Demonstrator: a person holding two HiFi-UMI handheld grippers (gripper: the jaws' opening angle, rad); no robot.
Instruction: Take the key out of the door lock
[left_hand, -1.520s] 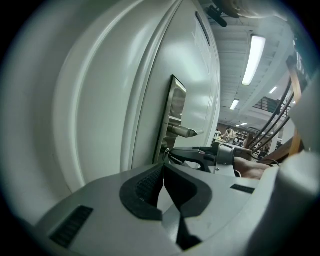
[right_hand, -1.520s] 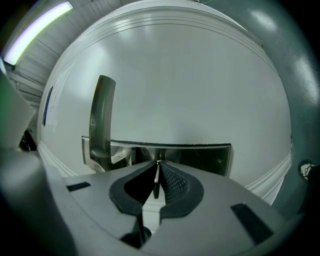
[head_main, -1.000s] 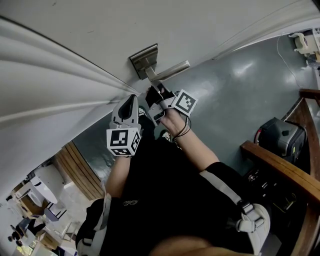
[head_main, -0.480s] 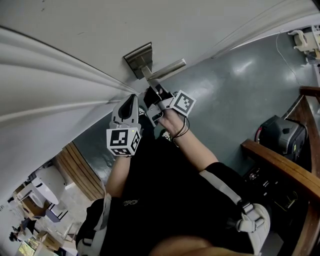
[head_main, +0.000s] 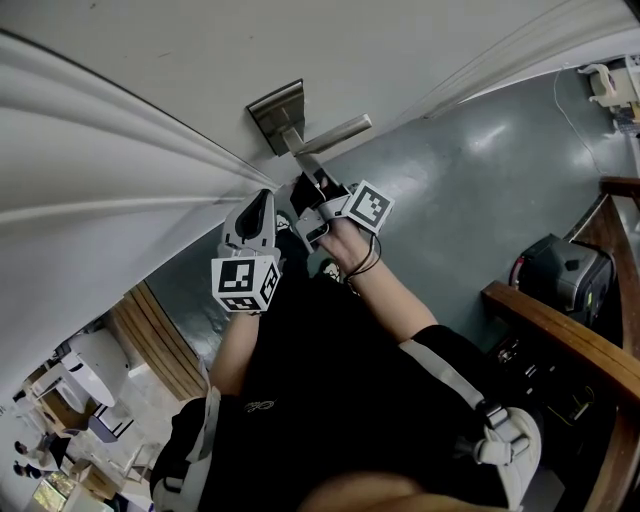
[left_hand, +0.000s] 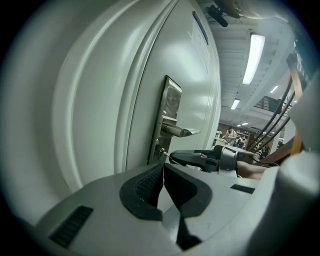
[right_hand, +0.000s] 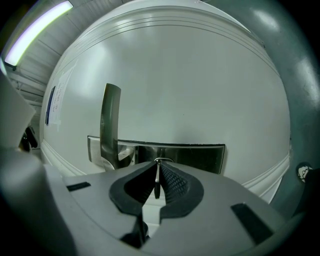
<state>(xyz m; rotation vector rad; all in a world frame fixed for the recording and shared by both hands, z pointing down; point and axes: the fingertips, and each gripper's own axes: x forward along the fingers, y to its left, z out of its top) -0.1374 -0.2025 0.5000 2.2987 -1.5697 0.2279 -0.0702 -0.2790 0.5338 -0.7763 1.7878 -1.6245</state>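
My right gripper (right_hand: 157, 167) has its jaws clamped on the key (right_hand: 157, 182), which sits in the lock (left_hand: 160, 151) below the door handle (head_main: 335, 133), while my left gripper (left_hand: 162, 172) hangs just beside, jaws pressed together on nothing.

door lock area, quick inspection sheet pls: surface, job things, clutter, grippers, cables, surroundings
surface: white door, upright, with moulded panels.
job's things: key edge-on between the right gripper's pads, pointing at the steel lock plate; cannot tell whether its blade has left the keyhole. The lever handle sits on the same plate.
clutter: black case by a wooden rail.
grippers: right gripper shut on the key; left gripper shut, empty, apart from the lock.
cables: dark cord looped at the right wrist.
surroundings: grey floor.
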